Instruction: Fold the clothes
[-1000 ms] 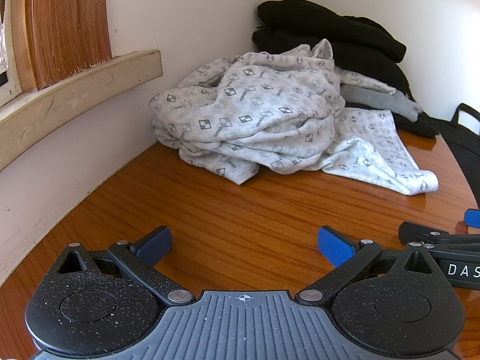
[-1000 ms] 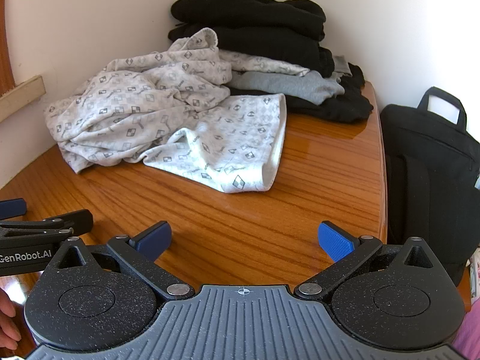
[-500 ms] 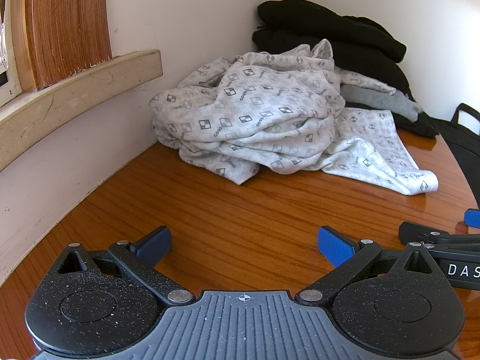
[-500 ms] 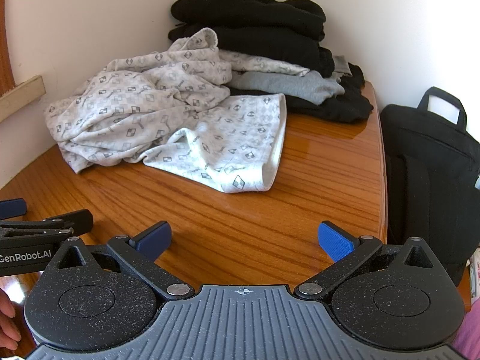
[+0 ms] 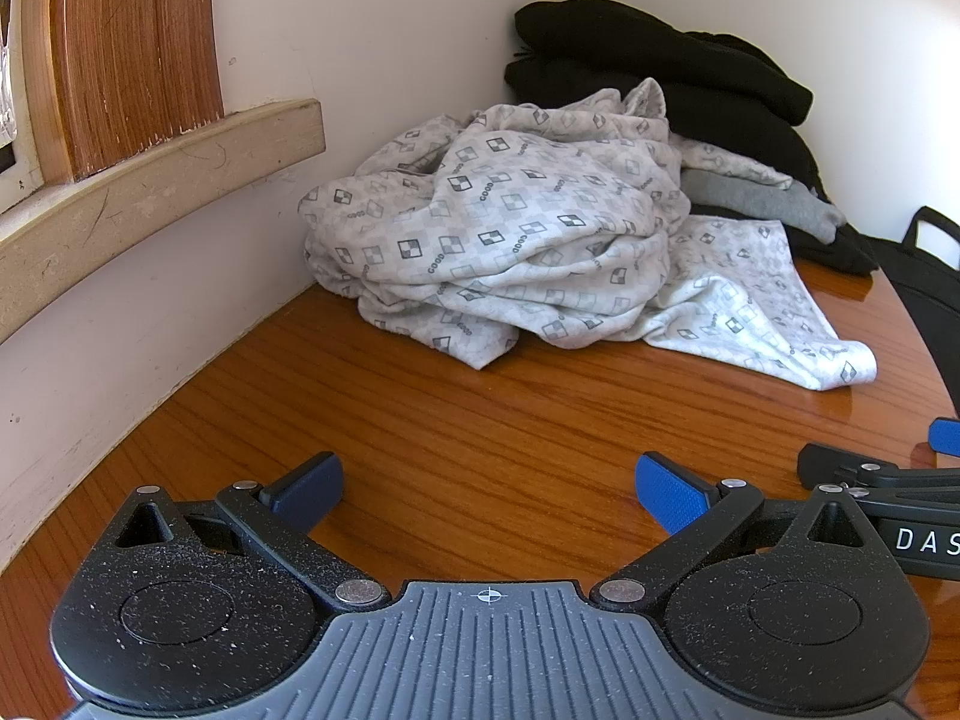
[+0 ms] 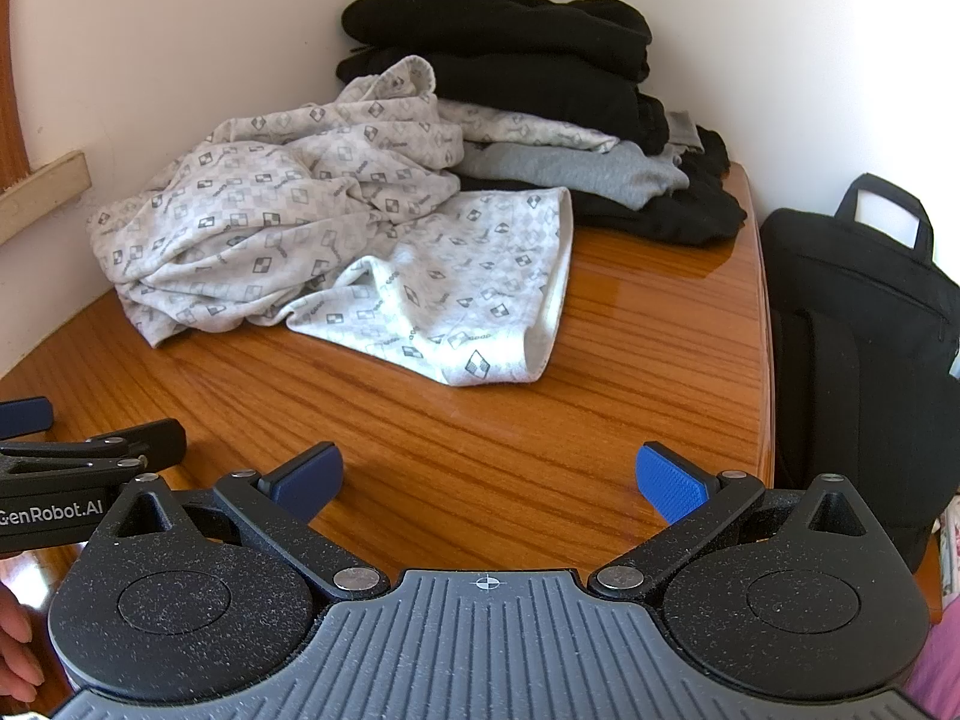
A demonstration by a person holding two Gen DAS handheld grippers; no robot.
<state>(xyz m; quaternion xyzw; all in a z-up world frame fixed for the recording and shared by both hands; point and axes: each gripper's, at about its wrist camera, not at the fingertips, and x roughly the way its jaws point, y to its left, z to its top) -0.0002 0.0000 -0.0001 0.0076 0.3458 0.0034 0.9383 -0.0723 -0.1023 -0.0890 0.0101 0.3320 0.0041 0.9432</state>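
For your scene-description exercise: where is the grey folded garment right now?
In the right wrist view, the grey folded garment sits far right within the black clothes pile, just behind the patterned white garment.

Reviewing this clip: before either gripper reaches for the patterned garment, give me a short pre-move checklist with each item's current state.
1. Left gripper open, empty: ok.
2. Right gripper open, empty: ok.
3. Bare table between grippers and patterned garment: ok.
4. Garment flat for folding: not ok, crumpled.
5. Garment free of the black stack: cannot tell; it lies against it.
6. Near hem exposed for grasping: ok.
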